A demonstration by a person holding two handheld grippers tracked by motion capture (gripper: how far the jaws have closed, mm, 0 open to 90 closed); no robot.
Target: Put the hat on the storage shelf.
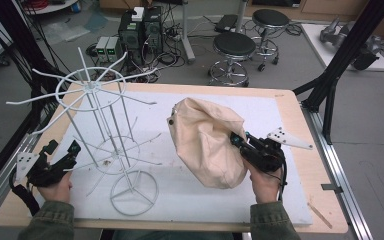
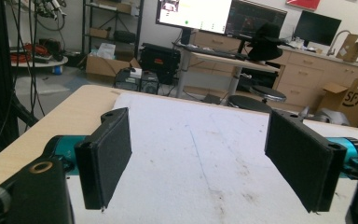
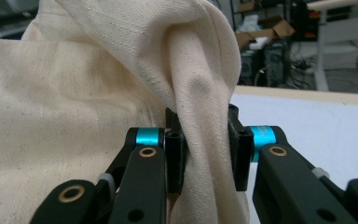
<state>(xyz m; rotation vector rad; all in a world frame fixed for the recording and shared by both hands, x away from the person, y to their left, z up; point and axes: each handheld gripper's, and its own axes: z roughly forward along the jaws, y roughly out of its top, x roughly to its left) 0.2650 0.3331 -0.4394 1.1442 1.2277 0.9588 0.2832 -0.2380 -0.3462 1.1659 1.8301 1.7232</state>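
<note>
Bench (image 1: 300,125), wooden: one. White mat (image 1: 275,115) covering it: one. White wire rack (image 1: 97,127), tiered: one. Cream cloth bag (image 1: 205,142): one. Tongs: two, left tongs (image 1: 73,149) and right tongs (image 1: 238,140). Hands holding them: two, left hand (image 1: 57,189), right hand (image 1: 262,182). Round black stools (image 1: 235,47) on the floor beyond: two.

Olive-green sleeves (image 1: 47,220) cover both forearms, and each hand grips a black two-jaw tool — left gripper (image 2: 198,158), right gripper (image 3: 207,154) — with teal collars, brass-ringed pivots, a trailing black cable and a grey dotted triangular plate (image 1: 290,138).
</note>
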